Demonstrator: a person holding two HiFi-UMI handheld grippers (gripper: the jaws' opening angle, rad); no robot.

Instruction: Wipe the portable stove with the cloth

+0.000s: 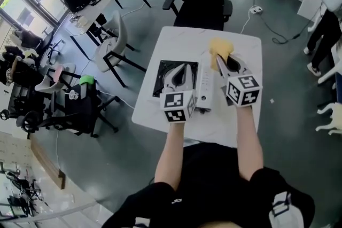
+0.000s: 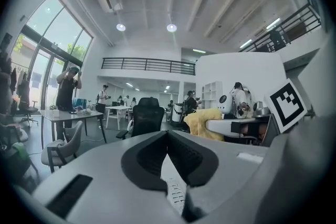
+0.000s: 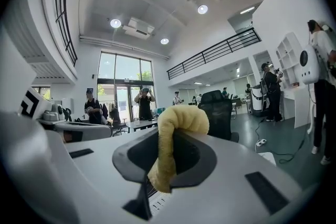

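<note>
- Right gripper (image 3: 167,150): jaws clamped on a fold of the yellow cloth (image 3: 181,120). The pinch is narrow and most of the cloth bulges out above.
- Left gripper (image 2: 168,139): jaws pressed together with nothing between them, hovering over the portable stove (image 1: 162,80).
- The stove sits on the white table (image 1: 176,42), towards its near edge. The cloth is held beyond the stove's right end, off its surface; whether it touches the table is unclear.
- Risk: on a firm wipe the cloth could drag out of that small pinch, because so little of it is gripped.
- Risk: the stove could slide towards the near edge under the wiping push, since nothing pins it.
- Risk: the bunched cloth may wipe only a thin stripe and leave patches.
</note>
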